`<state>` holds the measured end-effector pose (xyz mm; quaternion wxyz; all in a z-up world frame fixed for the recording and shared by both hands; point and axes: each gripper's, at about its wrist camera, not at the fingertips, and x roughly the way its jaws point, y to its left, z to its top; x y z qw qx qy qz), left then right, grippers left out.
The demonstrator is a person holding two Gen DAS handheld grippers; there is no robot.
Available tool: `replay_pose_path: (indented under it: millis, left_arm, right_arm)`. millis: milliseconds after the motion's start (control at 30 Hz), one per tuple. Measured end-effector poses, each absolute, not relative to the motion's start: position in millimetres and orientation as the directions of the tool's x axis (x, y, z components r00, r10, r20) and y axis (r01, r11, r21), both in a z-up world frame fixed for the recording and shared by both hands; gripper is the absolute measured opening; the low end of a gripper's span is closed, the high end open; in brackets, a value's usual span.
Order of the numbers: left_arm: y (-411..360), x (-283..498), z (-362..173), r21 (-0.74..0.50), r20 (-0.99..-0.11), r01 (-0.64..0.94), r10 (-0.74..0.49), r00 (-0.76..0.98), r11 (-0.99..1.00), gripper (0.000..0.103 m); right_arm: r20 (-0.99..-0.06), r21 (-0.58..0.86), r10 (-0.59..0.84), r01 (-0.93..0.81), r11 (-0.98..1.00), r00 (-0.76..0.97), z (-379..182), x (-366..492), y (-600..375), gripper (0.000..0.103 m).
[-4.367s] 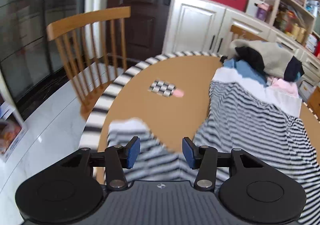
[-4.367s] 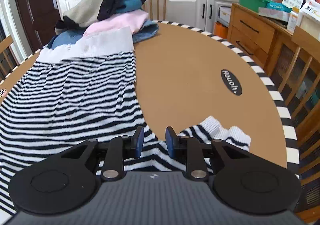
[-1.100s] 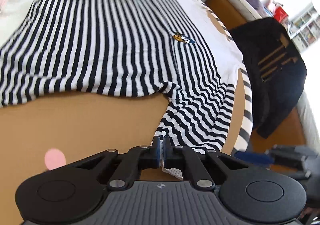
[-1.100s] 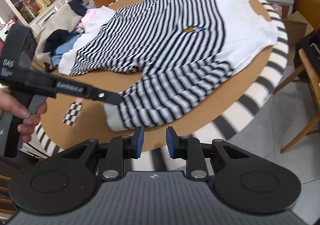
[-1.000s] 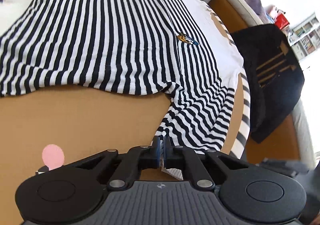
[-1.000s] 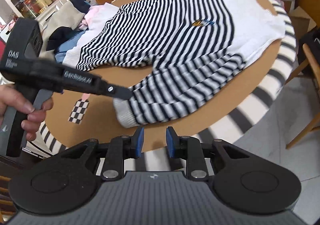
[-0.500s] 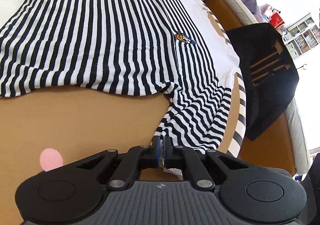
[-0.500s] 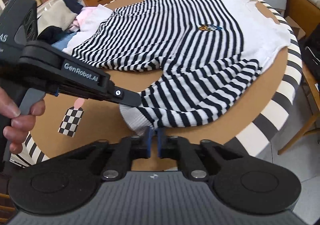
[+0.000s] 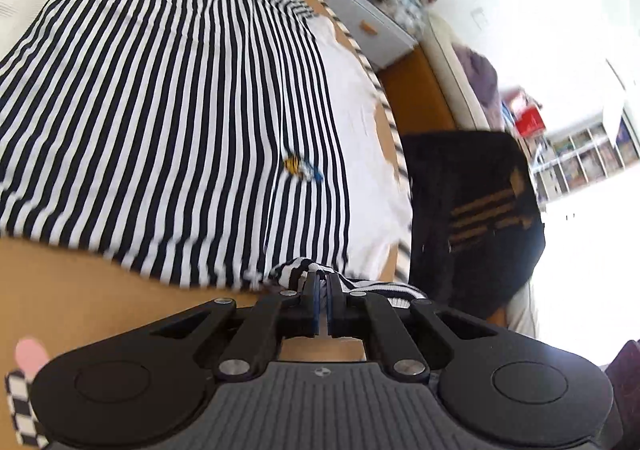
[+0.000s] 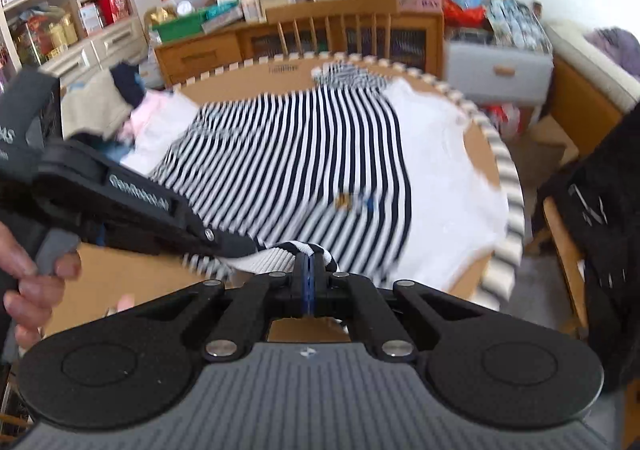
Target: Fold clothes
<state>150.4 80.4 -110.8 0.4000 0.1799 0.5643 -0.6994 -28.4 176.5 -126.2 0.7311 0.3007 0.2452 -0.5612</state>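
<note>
A black-and-white striped sweater with a white yoke and a small orange chest badge lies spread on the round brown table. My left gripper is shut on the sweater's near sleeve, lifted off the table. In the right wrist view my right gripper is shut on the same sleeve's ribbed cuff, beside the left gripper's fingers. The sweater body stretches away behind them. A hand holds the left gripper's handle.
A pile of other clothes sits at the table's far left. A wooden chair and a cluttered sideboard stand behind the table. A person's dark garment is at the right edge. A checkered marker lies near the front left.
Both grippers have lifted the sleeve off the table and carried it toward the sweater's body. The right gripper closed on the cuff about half a second ago and stays shut.
</note>
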Motion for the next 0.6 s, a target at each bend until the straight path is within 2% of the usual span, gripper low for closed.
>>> replay_pose_path:
  millis: [167, 333, 433, 467, 533, 600]
  left_arm:
    - [20, 140, -136, -0.595, -0.76, 0.801, -0.378, -0.529, 0.074, 0.003]
    - [-16, 142, -150, -0.455, -0.813, 0.887, -0.441, -0.38, 0.075, 0.007]
    - [-14, 156, -133, -0.391, -0.788, 0.92, -0.515, -0.338, -0.007, 0.029]
    - [-10, 159, -128, -0.386, -0.777, 0.922, -0.526, -0.345, -0.036, 0.031]
    - [1, 159, -123, -0.363, -0.761, 0.925, -0.539, -0.361, -0.107, 0.032]
    - [12, 151, -121, -0.304, -0.755, 0.931, -0.545, -0.365, -0.204, 0.032]
  right_arm:
    - [-0.724, 0.174, -0.63, 0.958, 0.228, 0.282, -142, -29, 90, 0.001]
    - [-0.768, 0.18, -0.579, 0.96, 0.215, 0.274, -172, -53, 19, 0.009]
    - [-0.75, 0.23, -0.579, 0.947, 0.226, 0.321, -169, -85, 12, 0.01]
    - [-0.744, 0.241, -0.568, 0.934, 0.265, 0.353, -170, -89, 15, 0.01]
    - [-0.73, 0.255, -0.536, 0.896, 0.363, 0.425, -172, -93, 25, 0.016]
    - [-0.736, 0.164, -0.515, 0.853, 0.496, 0.44, -179, -80, 36, 0.038]
